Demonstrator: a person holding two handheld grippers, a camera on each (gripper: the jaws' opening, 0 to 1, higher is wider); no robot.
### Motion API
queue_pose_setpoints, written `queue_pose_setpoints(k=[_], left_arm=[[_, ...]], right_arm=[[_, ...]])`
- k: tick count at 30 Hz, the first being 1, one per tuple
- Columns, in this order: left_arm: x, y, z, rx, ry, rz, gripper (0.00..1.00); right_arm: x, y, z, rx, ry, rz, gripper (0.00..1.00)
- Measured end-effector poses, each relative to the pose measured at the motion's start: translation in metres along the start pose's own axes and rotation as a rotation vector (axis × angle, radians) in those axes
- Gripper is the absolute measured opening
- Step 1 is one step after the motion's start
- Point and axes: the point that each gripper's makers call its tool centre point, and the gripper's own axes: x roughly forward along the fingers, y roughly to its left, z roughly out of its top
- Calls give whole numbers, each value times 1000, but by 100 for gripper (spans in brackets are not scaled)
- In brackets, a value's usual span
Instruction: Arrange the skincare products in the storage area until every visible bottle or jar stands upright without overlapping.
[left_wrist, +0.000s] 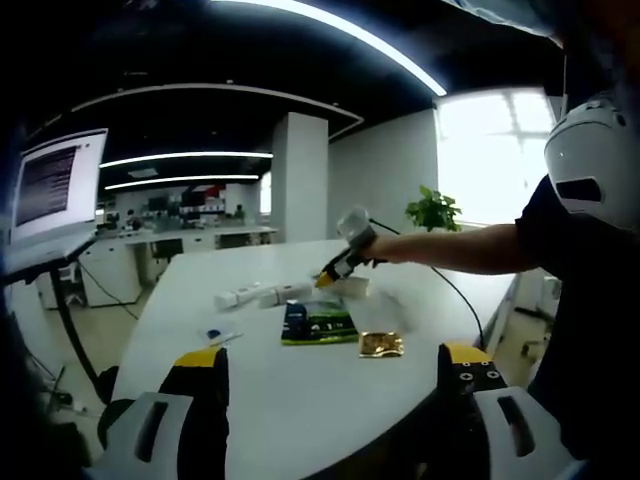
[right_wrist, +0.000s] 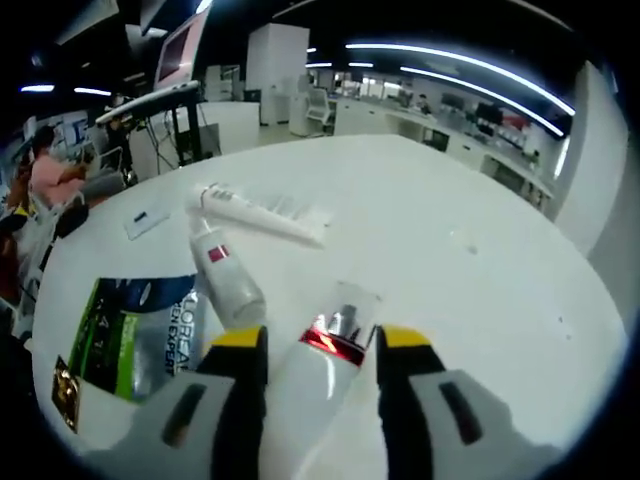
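1. Left gripper view: your left gripper (left_wrist: 330, 385) hangs low at the near edge of the white table (left_wrist: 300, 400). Its jaws stand wide apart with nothing between them.
2. Use the green pack (left_wrist: 318, 325) as your landmark in this view. A gold sachet (left_wrist: 381, 345) lies just beside it on the near right. White tubes (left_wrist: 262, 295) lie flat beyond it to the left. A small blue-marked card (left_wrist: 218, 335) lies to its near left.
3. The right gripper (left_wrist: 335, 270) reaches in just behind the green pack, at the end of your outstretched arm (left_wrist: 450, 248).
4. Right gripper view: your right gripper (right_wrist: 310, 365) has a white tube with a red band (right_wrist: 325, 375) lying between its jaws. You cannot tell whether the pads are clamped on it or merely straddle it.
5. Take that tube as landmark here. A white bottle with a red label (right_wrist: 225, 280) lies on its side just to the left. A long white tube (right_wrist: 262, 215) lies flat beyond. The green pack (right_wrist: 140, 335) sits further left.
6. Risk: the tube appears smooth and tapered. A loose grip would probably let it slip as you tilt it upright.
7. Risk: the lying bottle is close to the left jaw. Swinging the tube up could knock it and set it rolling.
8. No product stands upright yet; most of the task remains.
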Motion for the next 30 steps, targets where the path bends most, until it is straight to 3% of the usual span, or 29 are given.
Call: queue_pose_setpoints(k=[24, 30], left_arm=[[-10, 7, -6, -4, 10, 29, 85], [-11, 7, -6, -3, 7, 28, 85]], right_arm=[[18, -3, 10, 35, 40, -3, 38], [22, -5, 12, 11, 77, -5, 37]])
